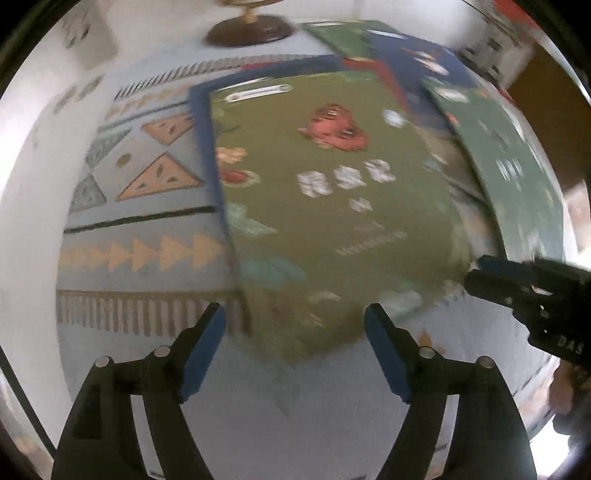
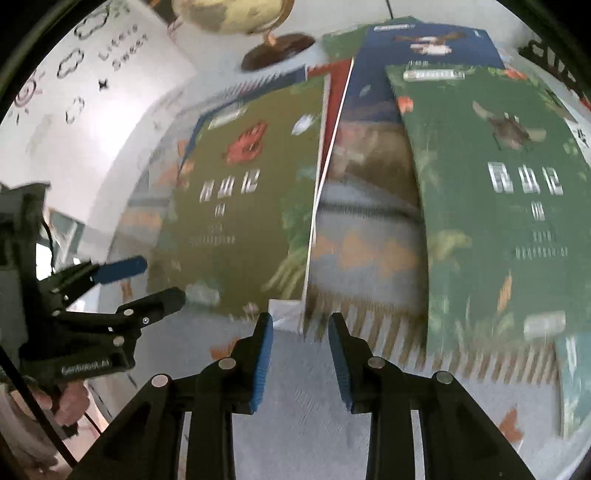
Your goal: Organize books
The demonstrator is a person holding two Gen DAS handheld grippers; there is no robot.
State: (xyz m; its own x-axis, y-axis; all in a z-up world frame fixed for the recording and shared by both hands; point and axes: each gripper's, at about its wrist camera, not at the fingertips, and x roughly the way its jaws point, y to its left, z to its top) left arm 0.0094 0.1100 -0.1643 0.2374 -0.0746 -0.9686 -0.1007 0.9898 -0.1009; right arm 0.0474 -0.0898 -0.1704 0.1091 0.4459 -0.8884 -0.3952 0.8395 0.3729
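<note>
Presently listed: an olive book lying flat, cover up, over a blue book and a patterned runner on a pale tabletop; a green book to its right, also flat, overlapping a navy book farther back. Red edges of another volume show between them, though its extent cannot be told. A globe stand sits at the back. Left gripper: jaws spread wide, empty, poised just off the olive book's near short edge, which lies between and ahead of the fingertips. Right gripper: jaws parted, empty, pointed at the gap of runner between the olive and green books, near the olive book's near right corner. Both views are motion-blurred, so contact cannot be confirmed; neither appears to touch. The olive book's long axis runs away from the left jaws, roughly in line with them, so that arm looks nearer and better placed to take the near edge. The books lie scattered, not yet stacked.
</note>
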